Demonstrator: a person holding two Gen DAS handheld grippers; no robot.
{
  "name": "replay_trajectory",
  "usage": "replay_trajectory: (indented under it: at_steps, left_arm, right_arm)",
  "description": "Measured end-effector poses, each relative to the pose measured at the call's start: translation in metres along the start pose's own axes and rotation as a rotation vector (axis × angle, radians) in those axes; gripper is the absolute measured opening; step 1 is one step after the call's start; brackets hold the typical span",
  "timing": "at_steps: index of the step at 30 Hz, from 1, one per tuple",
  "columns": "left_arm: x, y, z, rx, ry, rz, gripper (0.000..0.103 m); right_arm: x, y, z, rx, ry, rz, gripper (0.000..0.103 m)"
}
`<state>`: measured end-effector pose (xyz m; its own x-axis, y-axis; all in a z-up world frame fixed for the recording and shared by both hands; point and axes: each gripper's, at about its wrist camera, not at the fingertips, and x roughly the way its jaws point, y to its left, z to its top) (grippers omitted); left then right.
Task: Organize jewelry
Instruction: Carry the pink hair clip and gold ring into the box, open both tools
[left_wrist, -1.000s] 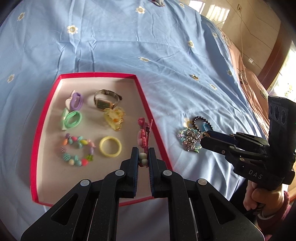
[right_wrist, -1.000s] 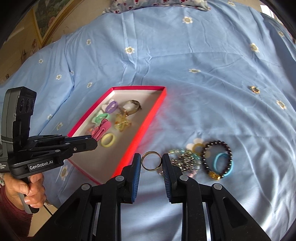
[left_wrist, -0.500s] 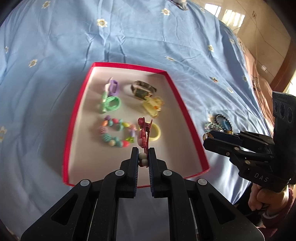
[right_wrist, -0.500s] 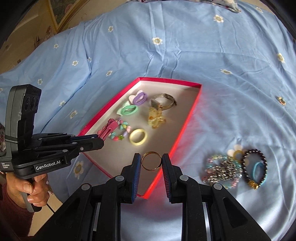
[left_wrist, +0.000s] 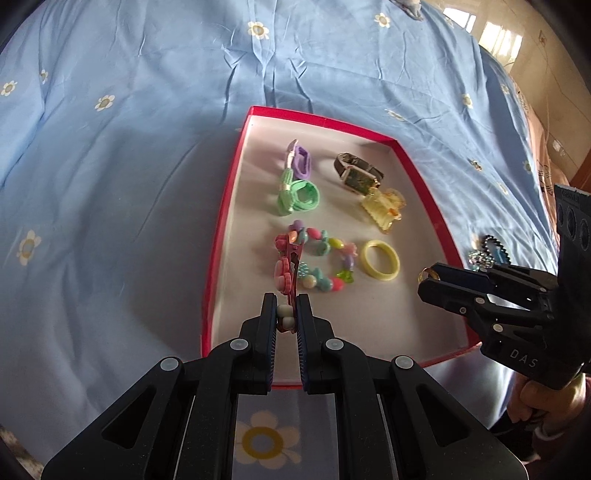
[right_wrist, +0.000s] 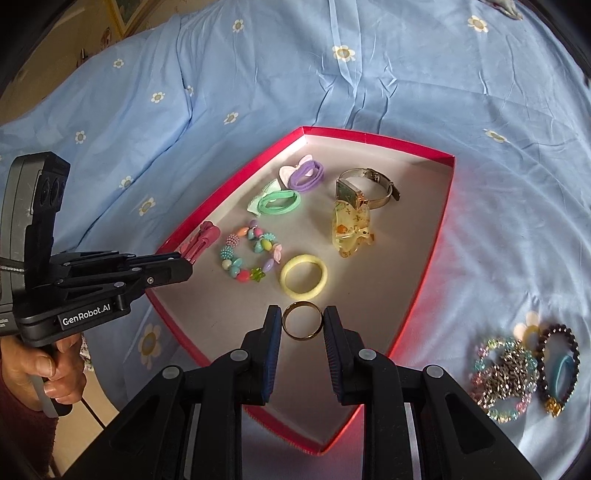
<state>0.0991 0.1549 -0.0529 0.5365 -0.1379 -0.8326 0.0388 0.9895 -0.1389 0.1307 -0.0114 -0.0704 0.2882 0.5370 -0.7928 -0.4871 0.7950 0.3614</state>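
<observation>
Right wrist view: the right hand-held gripper (right_wrist: 302, 325) grasps a thin gold ring (right_wrist: 302, 320) above the red-rimmed shallow tray (right_wrist: 424, 280), the left hand-held gripper (left_wrist: 287, 317) clenches a pink flower hair clip (left_wrist: 286, 266); next, lower and release each onto bare tray floor.

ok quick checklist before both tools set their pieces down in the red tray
1. Left tool shut on pink hair clip: ok.
2. Right tool shut on gold ring: ok.
3. Both pieces above the red tray: ok.
4. Bare tray floor under the ring: ok.
5. Bare floor under the clip: not ok, beaded bracelet looks close beneath.
6. Height above tray floor: cannot tell.
</observation>
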Motion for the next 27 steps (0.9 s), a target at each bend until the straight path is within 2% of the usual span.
replay_trajectory:
  at_steps: [8, 18, 27]
  left_arm:
    - [0.014, 0.003, -0.001, 0.002, 0.032, 0.024, 0.009]
    - [0.019, 0.001, 0.0, 0.001, 0.043, 0.036, 0.01]
    - [0.018, -0.003, 0.001, -0.003, 0.043, 0.032, 0.024]
  right_arm:
    - [0.021, 0.0, 0.004, -0.022, 0.043, -0.021, 0.023]
    - [0.026, 0.002, 0.007, -0.051, 0.051, -0.031, 0.024]
    - [0.025, 0.002, 0.008, -0.043, 0.05, -0.021, 0.024]
